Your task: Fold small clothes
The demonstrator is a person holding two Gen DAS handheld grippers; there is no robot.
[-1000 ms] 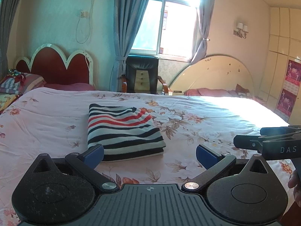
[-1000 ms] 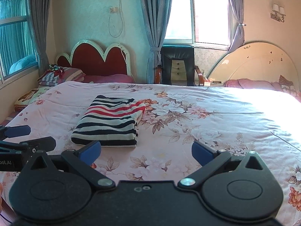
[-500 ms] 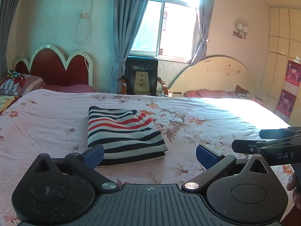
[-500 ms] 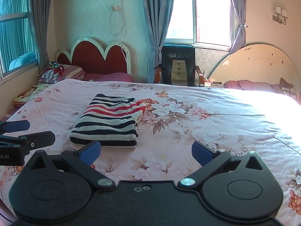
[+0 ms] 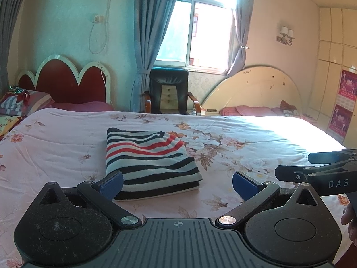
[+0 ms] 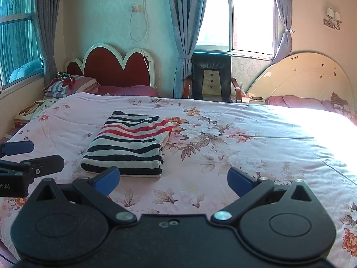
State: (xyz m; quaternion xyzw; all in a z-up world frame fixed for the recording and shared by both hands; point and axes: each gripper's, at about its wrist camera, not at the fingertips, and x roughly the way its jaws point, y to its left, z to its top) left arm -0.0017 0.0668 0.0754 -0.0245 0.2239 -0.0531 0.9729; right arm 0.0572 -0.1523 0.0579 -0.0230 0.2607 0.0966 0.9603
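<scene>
Striped in black, white and red, the small garment (image 5: 149, 163) is seen lying as a compact folded rectangle on the floral bedspread (image 5: 234, 147), left of the bed's middle and toward the near edge. Judged from its squared edges and stacked layers, the folding appears to be done; nothing further is shown as left, and no other clothes to fold are seen on the spread. The left gripper (image 5: 177, 182) is held low at the near side, level and pointed across the bed, its jaws spread wide with nothing between them. The right gripper (image 6: 171, 179) is held likewise just to the right, jaws wide apart and empty, clear of the garment
</scene>
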